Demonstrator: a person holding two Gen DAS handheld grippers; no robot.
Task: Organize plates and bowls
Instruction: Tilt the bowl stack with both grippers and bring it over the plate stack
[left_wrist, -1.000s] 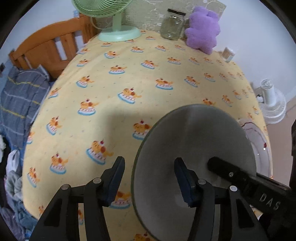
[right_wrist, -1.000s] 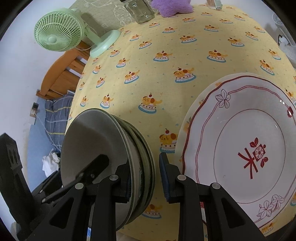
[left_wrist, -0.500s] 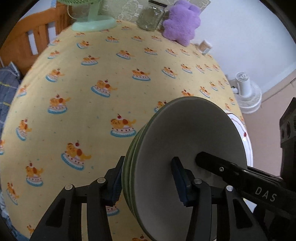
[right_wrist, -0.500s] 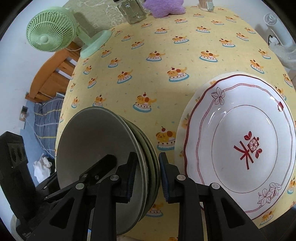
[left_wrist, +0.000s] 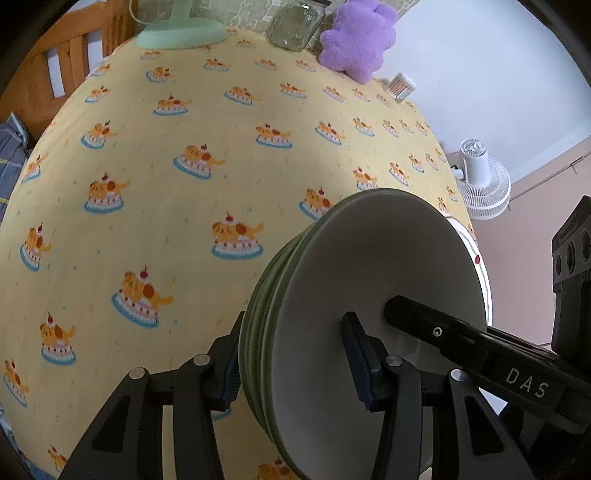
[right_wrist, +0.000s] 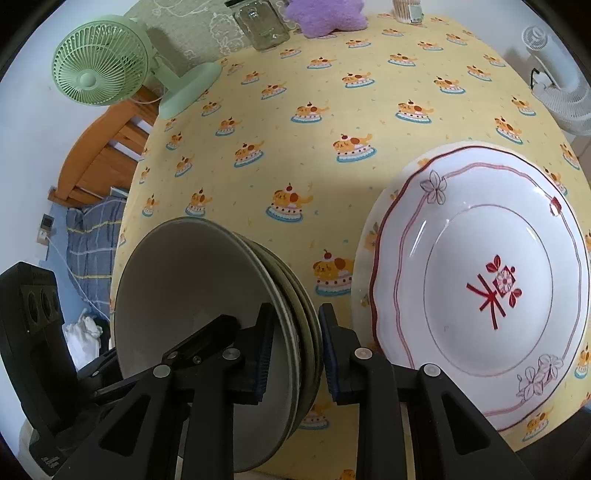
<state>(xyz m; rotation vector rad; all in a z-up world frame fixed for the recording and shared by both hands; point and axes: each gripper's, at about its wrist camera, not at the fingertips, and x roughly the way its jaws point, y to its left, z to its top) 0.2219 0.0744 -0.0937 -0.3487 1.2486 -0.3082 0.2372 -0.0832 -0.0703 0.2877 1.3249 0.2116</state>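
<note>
Left gripper (left_wrist: 291, 354) newly closed onto the nested bowls (left_wrist: 369, 295), right gripper (right_wrist: 295, 343) likewise clamped, both gripping them.

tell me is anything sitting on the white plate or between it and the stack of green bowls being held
Nothing visible. The white plate is bare on top, and only open tablecloth lies between it and the bowls, which the right gripper and left gripper both hold by the rim.

We see open yellow cake-print counter (right_wrist: 332, 110) stretching behind the large white red-patterned plate (right_wrist: 480, 288). Just left of that plate, the tilted stack of grey-green bowls (right_wrist: 207, 295) blocks passage. Far behind it stand a green fan (right_wrist: 99, 59), glass jar (right_wrist: 264, 26) and purple plush (right_wrist: 325, 14).
</note>
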